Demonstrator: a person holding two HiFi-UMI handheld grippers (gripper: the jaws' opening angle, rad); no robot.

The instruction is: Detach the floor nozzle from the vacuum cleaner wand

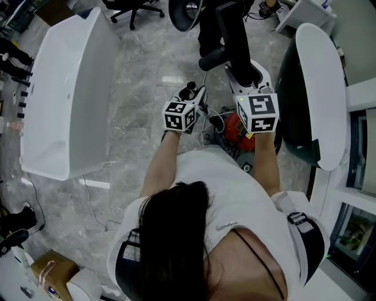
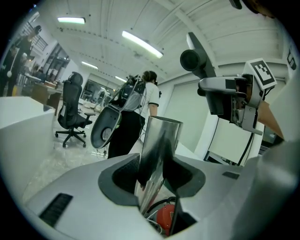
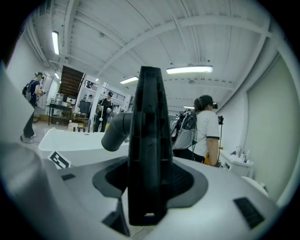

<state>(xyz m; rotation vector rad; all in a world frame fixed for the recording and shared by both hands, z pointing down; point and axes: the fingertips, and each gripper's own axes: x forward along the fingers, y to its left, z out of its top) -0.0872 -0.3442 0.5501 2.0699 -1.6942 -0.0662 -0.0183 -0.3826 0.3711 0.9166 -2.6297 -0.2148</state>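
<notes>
My left gripper (image 2: 157, 174) is shut on a shiny metal vacuum wand (image 2: 158, 147), which rises between the jaws to an open upper end. My right gripper (image 3: 147, 185) is shut on the black floor nozzle (image 3: 147, 140), whose grey elbow neck (image 3: 114, 133) points left. From the left gripper view, the floor nozzle (image 2: 199, 56) hangs up and to the right, apart from the wand's open end. In the head view, the left gripper (image 1: 194, 94) and right gripper (image 1: 247, 85) are side by side, with the floor nozzle (image 1: 232, 41) reaching forward. The red vacuum body (image 1: 238, 126) lies below them.
A long white table (image 1: 70, 100) stands at the left and a white oval panel (image 1: 320, 88) at the right. An office chair (image 1: 132, 9) is ahead. A person (image 2: 133, 117) stands beyond the wand. Cables run across the floor (image 1: 97, 194).
</notes>
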